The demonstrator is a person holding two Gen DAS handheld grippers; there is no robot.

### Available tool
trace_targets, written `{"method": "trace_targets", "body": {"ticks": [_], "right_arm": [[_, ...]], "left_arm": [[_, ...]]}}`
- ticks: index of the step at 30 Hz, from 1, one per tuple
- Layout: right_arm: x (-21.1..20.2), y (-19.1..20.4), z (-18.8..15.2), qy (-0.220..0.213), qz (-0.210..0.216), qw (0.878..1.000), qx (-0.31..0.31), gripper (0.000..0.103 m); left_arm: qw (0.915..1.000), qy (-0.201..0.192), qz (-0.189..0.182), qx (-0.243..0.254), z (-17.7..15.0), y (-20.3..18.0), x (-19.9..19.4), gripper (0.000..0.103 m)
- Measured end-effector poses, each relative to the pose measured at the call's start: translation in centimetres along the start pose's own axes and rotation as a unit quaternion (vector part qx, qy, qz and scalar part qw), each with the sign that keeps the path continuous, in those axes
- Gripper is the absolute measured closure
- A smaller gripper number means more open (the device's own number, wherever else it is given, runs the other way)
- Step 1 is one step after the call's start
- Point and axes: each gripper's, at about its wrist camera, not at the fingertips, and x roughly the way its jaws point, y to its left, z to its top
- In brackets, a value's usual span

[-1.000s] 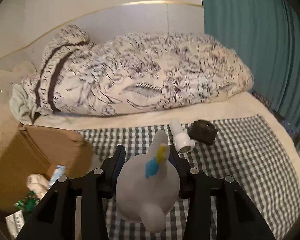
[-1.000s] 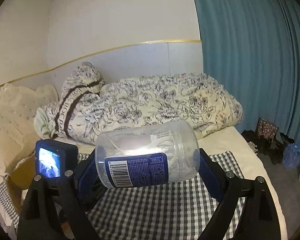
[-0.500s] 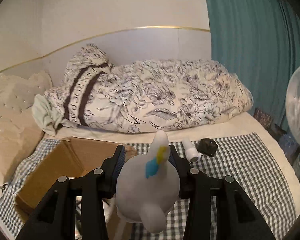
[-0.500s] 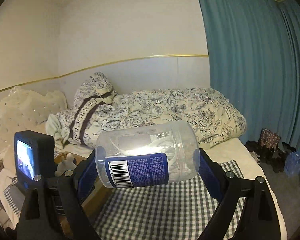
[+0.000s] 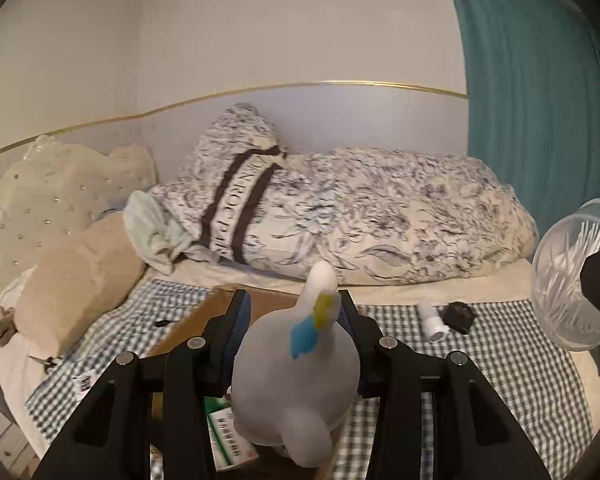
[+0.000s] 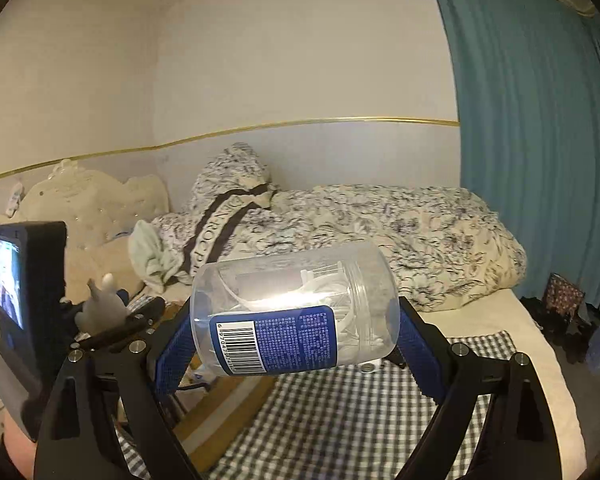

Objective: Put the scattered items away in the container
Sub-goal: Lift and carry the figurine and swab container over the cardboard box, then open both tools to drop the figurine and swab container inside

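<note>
My left gripper (image 5: 292, 312) is shut on a grey plush toy (image 5: 296, 384) with a blue and yellow patch, held above the brown cardboard box (image 5: 192, 320) on the checked cloth. My right gripper (image 6: 296, 320) is shut on a clear plastic jar (image 6: 296, 316) with a blue label, lying sideways between the pads, high above the cloth. The jar also shows at the right edge of the left wrist view (image 5: 572, 276). The left gripper and toy (image 6: 104, 308) show at the left of the right wrist view. A white tube (image 5: 432, 320) and a small black object (image 5: 458, 314) lie on the cloth.
A floral duvet (image 5: 380, 216) and pillow lie along the back of the bed. A beige cushion (image 5: 76, 276) is at the left. A green-and-white packet (image 5: 224, 436) lies in the box. A teal curtain (image 6: 540, 120) hangs at the right.
Both grippers have risen and pulled back from the bed, so more wall shows. The box has slid lower under the left gripper. Both grips are unchanged.
</note>
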Motion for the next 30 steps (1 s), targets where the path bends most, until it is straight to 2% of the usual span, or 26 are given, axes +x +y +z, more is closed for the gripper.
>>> {"method": "trace_targets", "body": {"ticks": [5,9,19,30], "right_arm": [[0.8,2.0,-0.3,0.009,0.018,1.0,-0.008,0.013],[1.9,3.4,-0.3,0.013,0.029,0.999,-0.014,0.013],[5.9,6.4,-0.5,0.04,0.051,0.998,-0.026,0.013],[12.0,9.4,-2.4,0.085,0.07,0.993,-0.053,0.013]], "left_arm": [[0.9997,-0.003,0.019,-0.012,0.4,3.3,-0.7,0.059],[0.9993,-0.009,0.036,0.005,0.9,5.2,-1.0,0.059],[0.9993,0.009,0.035,-0.011,1.3,9.4,1.1,0.059],[0.9967,0.075,0.03,0.006,-1.3,11.5,7.1,0.059]]}}
